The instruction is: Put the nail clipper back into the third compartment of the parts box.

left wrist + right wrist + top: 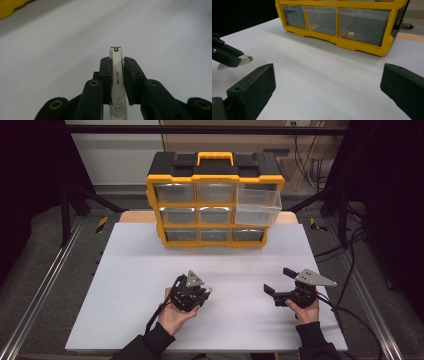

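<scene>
The left claw (pixel 117 75) is clamped on a slim white nail clipper with a small cat face printed on its lever (pixel 117 82), holding it by its long sides just above the white counter (pixel 150 285), with the cutting end poking out past the pads. The right claw (pixel 280 287) stands wide apart with nothing between its jaws, low over the counter to the right.

The grip looks narrow and the clipper's sides are smooth, so it could pivot or slide out if the hand swings quickly or tips the tool nose-down. The lever could also spring if the pads squeeze near the hinge.

At the far edge sits a yellow and black plastic organiser with clear drawers (pixel 215 200); its upper right clear drawer (pixel 257 205) is pulled out and juts forward. If the clipper is bound for that drawer, its raised front wall is what the tool could strike, and the right claw should keep out of the crossing path.
</scene>
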Motion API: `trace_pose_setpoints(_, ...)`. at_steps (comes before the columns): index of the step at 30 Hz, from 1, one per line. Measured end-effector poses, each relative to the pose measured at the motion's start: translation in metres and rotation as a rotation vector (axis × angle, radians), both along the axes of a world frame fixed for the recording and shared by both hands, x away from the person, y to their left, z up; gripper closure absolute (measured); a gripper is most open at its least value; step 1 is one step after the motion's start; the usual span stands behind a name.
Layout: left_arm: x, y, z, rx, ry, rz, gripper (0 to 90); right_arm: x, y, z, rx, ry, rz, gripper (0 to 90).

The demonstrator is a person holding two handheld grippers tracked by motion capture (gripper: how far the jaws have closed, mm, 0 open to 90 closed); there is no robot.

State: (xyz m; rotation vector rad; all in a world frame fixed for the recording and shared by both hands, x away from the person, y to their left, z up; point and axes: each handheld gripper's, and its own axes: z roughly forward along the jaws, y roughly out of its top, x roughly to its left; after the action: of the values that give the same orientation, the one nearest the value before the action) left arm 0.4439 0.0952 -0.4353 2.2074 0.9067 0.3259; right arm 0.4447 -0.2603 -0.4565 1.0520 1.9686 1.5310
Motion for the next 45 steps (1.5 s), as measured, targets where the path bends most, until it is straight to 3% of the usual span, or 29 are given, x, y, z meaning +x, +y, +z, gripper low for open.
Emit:
trace_pose_setpoints(16,0.002,0.013,0.025,-0.035,-0.036,0.009,77.1,0.000,0.000,0.000,0.003,0.002,0.001,0.7)
trace_pose_setpoints(27,0.008,0.023,0.048,-0.082,-0.059,0.013,77.1,0.000,0.000,-0.001,-0.007,0.006,0.001,0.7)
trace_pose_setpoints(36,0.016,0.013,0.074,-0.109,-0.096,-0.018,77.1,0.000,0.000,0.000,-0.001,0.002,0.003,0.7)
trace_pose_setpoints(45,0.024,0.004,0.089,-0.131,-0.109,-0.043,77.1,0.000,0.000,-0.001,-0.005,0.006,0.002,0.7)
